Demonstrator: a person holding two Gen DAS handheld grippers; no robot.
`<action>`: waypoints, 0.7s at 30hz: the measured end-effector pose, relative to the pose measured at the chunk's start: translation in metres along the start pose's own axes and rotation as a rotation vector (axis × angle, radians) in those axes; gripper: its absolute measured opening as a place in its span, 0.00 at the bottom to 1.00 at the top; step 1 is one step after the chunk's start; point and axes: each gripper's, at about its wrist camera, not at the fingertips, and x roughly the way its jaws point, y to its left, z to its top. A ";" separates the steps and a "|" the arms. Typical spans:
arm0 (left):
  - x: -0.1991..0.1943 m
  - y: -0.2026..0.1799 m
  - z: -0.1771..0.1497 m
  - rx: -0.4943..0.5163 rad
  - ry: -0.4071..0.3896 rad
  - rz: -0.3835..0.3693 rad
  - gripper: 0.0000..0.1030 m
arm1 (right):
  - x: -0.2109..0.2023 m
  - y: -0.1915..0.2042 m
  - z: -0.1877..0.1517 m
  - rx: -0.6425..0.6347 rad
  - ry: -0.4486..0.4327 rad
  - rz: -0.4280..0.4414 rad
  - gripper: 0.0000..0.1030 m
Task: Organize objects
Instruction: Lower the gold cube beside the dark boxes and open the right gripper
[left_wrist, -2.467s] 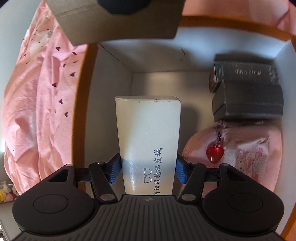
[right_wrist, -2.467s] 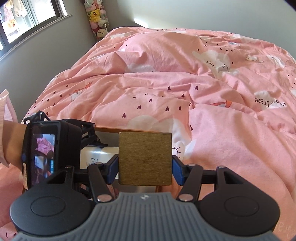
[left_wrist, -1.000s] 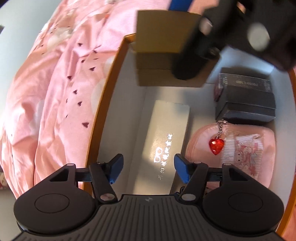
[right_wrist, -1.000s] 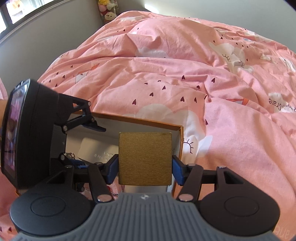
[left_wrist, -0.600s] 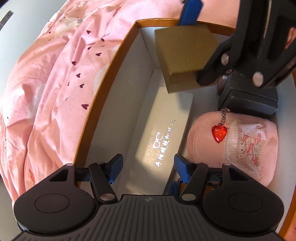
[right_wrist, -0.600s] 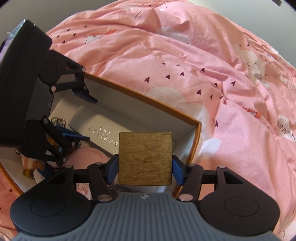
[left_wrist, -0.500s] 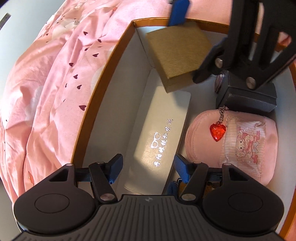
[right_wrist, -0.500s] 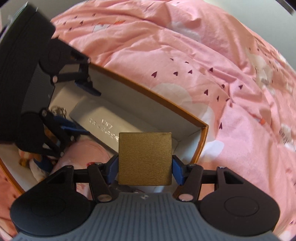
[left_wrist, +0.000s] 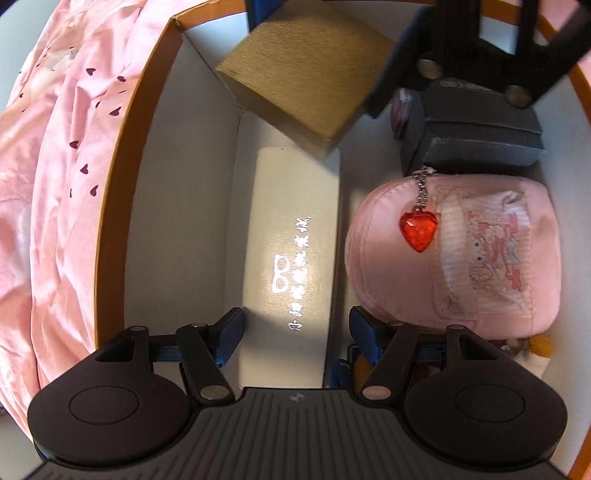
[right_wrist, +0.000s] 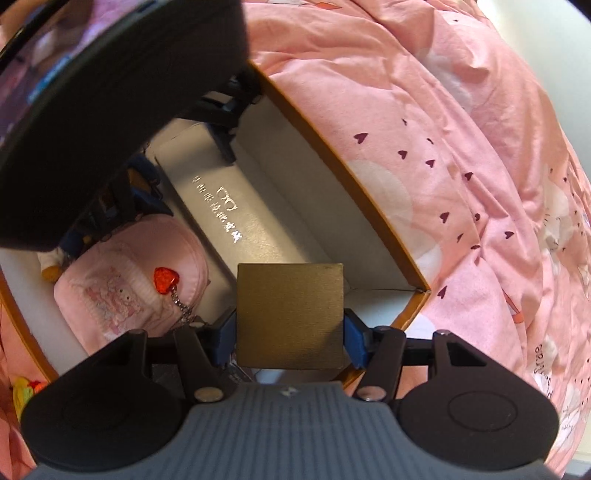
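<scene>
The right gripper (right_wrist: 290, 345) hides part of the dark grey box (left_wrist: 476, 138) at the far end of the orange-rimmed white storage box (left_wrist: 122, 155); a small toy (left_wrist: 532, 349) is barely visible. That gripper clamps a square gold textured box (right_wrist: 290, 314) over the far left corner. The left gripper (left_wrist: 295, 332), jaws wide and closing, straddles without pressing the long white glasses case (left_wrist: 291, 258) along the left wall, beside a pink zip pouch (left_wrist: 480, 254) with a red heart charm (left_wrist: 419, 230)

The storage box (left_wrist: 110, 206) is viewed steeply from above, close in, by both wrist cameras from opposite ends; the white case (left_wrist: 291, 258) and pink pouch (right_wrist: 122, 284) are shared.
</scene>
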 end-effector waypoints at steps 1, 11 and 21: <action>0.001 0.001 0.001 -0.006 0.008 -0.003 0.61 | 0.001 0.001 0.000 -0.027 0.003 0.002 0.59; 0.000 0.001 -0.006 -0.024 0.061 0.001 0.60 | 0.005 0.009 0.005 -0.310 0.052 0.023 0.59; -0.001 -0.002 -0.013 -0.055 0.027 0.014 0.60 | 0.023 0.011 0.010 -0.546 0.106 0.085 0.58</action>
